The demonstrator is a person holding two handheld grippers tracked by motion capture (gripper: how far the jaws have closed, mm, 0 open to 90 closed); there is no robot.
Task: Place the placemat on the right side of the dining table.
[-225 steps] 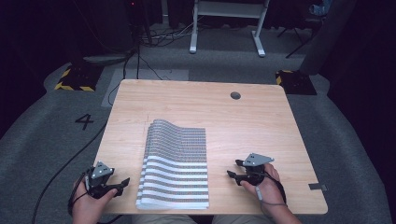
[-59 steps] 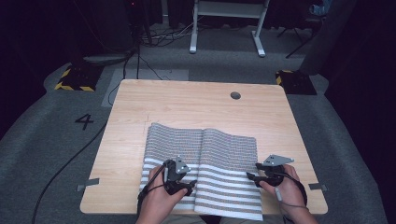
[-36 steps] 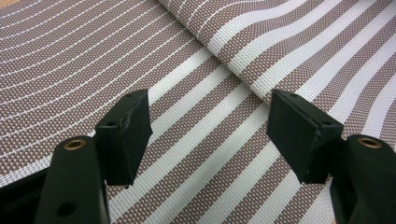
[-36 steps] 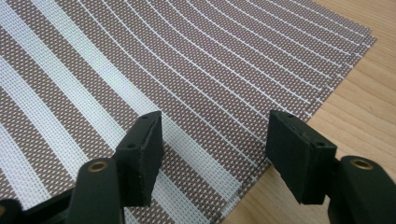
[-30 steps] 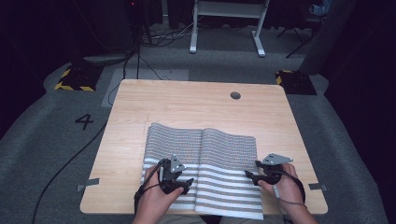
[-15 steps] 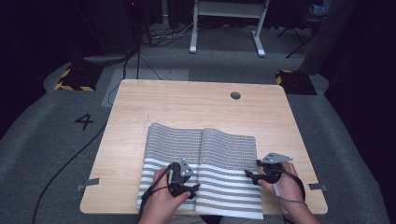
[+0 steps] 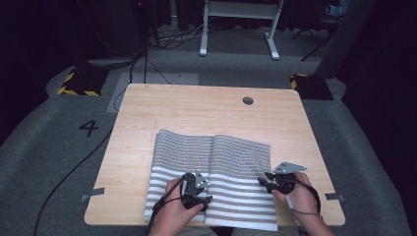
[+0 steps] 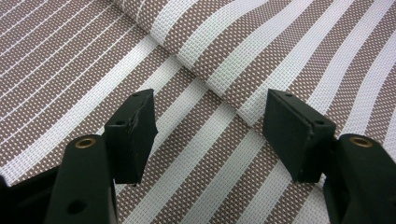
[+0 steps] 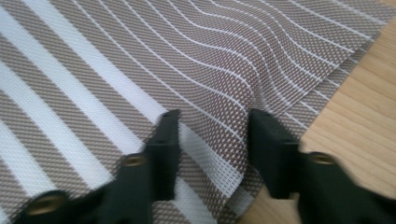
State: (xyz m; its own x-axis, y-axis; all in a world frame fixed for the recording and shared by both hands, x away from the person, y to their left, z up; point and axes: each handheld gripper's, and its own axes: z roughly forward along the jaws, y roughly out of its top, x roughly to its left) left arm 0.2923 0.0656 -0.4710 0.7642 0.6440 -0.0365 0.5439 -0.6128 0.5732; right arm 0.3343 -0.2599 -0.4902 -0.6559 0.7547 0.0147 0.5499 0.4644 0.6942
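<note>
A brown and white striped woven mat (image 7: 216, 157) lies spread on the wooden table (image 7: 196, 108), with a raised fold line down its middle. My left gripper (image 7: 199, 202) hovers over the mat's near middle. In the left gripper view this gripper (image 8: 210, 135) is open, and the fold ridge (image 8: 210, 79) runs between its jaws without touching them. My right gripper (image 7: 262, 181) is at the mat's right edge. In the right gripper view its jaws (image 9: 212, 140) have just been closing and are blurred, with a humped strip of the mat (image 9: 215, 107) between them.
Bare wood (image 9: 359, 93) lies just right of the mat's edge. A round cable hole (image 7: 248, 101) sits in the table's far right part. Both forearms come in over the near edge. Beyond the table are grey carpet, cables and a white frame (image 7: 236, 29).
My left hand has slid right across the mat toward its middle fold and a little lower. The right hand has stayed at the mat's right edge.
</note>
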